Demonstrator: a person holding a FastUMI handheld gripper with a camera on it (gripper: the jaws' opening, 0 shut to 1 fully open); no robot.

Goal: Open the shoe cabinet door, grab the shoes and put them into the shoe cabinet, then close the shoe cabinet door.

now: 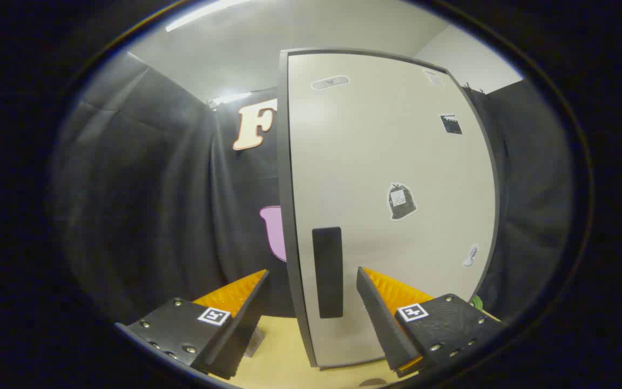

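Note:
The shoe cabinet door [386, 162] is a tall pale panel with a dark edge, standing straight ahead and carrying a few small stickers. A black upright handle [327, 272] sits near the door's left edge, low down. My gripper [312, 281] is open, its two fingers spread wide to either side of the handle and of the door's left edge. The left finger is left of the door edge, the right finger in front of the door face. Neither finger touches the handle as far as I can tell.
Black cloth walls hang behind and to both sides of the cabinet. A pale wooden floor or tabletop [278, 351] lies below the fingers. A small green thing [477, 302] peeks out by the right finger, low beside the cabinet.

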